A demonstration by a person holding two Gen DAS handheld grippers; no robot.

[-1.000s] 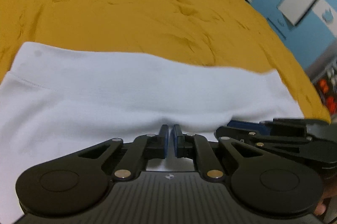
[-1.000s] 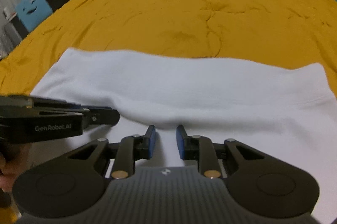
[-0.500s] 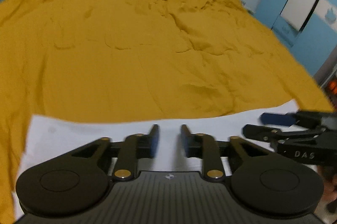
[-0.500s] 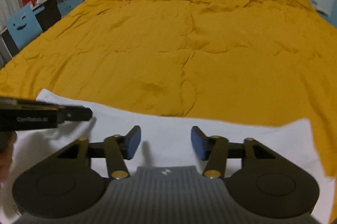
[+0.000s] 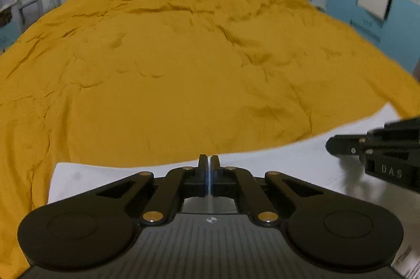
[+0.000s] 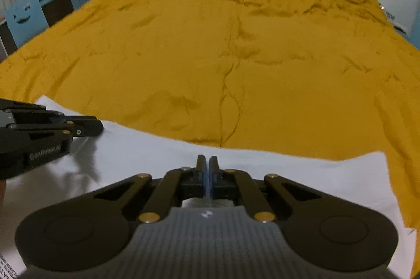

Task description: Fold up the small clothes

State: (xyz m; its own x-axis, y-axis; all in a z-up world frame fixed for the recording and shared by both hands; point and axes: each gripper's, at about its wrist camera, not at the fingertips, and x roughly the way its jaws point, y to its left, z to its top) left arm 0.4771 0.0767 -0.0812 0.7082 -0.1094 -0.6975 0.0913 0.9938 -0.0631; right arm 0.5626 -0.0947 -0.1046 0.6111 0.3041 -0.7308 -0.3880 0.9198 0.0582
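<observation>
Both grippers are closed, side by side over the near edge of the white cloth [image 6: 262,168], which lies flat on the yellow bedspread [image 6: 210,55]. Left gripper [image 5: 209,160]: jaws have just closed, pads together with only a thin sliver of light between them; I can't tell if any fabric is caught, nothing visibly bunches up at the tips. Right gripper [image 6: 206,162]: same, jaws have just closed, no clear fold of cloth in the pads either. So I read this as either a pinch on the near hem or a shut-jaw press; the views don't settle it. The cloth's far edge runs roughly straight across both views, right corner [image 6: 382,155] sharp, left corner [image 5: 59,166] also flat. If it's a pinch, best practice as I see it: lift both hands together and level so the hem stays taut between them, carry it toward the far edge, and line up corners before letting go. Main risk: one side slipping or grabbing bedspread along with the cloth, giving a skewed fold. Uneven hand height would probably wrinkle the middle.
</observation>
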